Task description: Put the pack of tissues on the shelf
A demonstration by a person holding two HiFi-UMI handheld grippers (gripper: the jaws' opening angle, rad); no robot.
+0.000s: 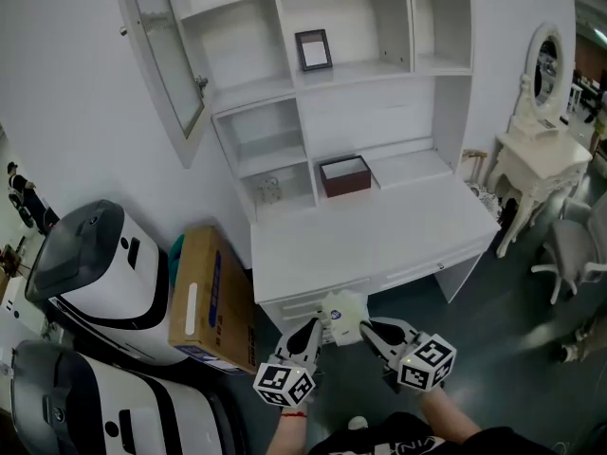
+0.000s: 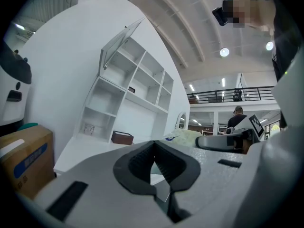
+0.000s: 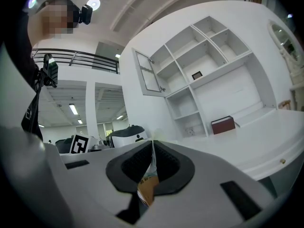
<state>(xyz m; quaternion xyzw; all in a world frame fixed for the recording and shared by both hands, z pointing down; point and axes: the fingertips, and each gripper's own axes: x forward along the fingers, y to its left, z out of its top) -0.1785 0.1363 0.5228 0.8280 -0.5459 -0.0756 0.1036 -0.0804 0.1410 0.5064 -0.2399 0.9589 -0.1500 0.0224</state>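
The pack of tissues [image 1: 343, 313], pale in a plastic wrapper, hangs in the air just in front of the white desk [image 1: 379, 235]. A gripper grips it from each side. My left gripper [image 1: 318, 328] [image 2: 153, 151] is shut, with a thin pale strip of wrapper between its pads; the pack [image 2: 184, 136] bulges just beyond its right jaw. My right gripper [image 1: 368, 328] [image 3: 152, 148] is shut on a fold of the wrapper [image 3: 148, 184] with orange print. The white shelf unit [image 1: 332, 74] rises behind the desk, well ahead of both grippers.
A dark red box [image 1: 344, 174] sits at the back of the desk and a small picture frame [image 1: 314, 49] on an upper shelf. A cardboard box [image 1: 211, 297] and white machines [image 1: 104, 273] stand to the left. A vanity table with mirror [image 1: 536, 159] and a chair [image 1: 574, 254] are to the right.
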